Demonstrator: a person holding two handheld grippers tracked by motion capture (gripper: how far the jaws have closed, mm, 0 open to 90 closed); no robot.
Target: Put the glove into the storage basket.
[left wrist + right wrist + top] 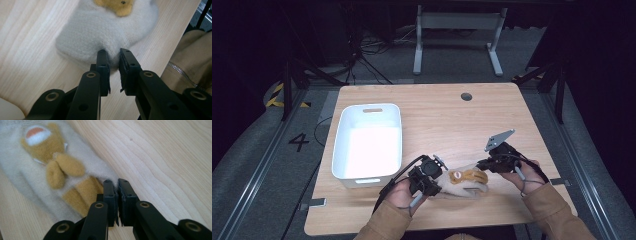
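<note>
Lying flat on the wooden table [512, 110], just off the near right corner of the white bin [368, 142], is a cream fleece glove [462, 184] with a tan bear figure [466, 175] sewn on its top. The left gripper [432, 176] sits at the glove's end nearest the bin, and in the left gripper view its jaws are clenched on a pinch of the cream fabric [105, 30] at the rounded edge, the cloth bunched between the pads. The right gripper [484, 164] meets the glove at the end farthest from the bin; in the right gripper view its jaws are drawn nearly together on the glove's edge [110, 173], right beside the bear's tan legs [82, 192], with a thin fold of fabric caught between them. The bin stands empty and upright, its handle slot on the far wall. A tan sleeve [192, 60] shows beyond the table's edge in the left gripper view.
</note>
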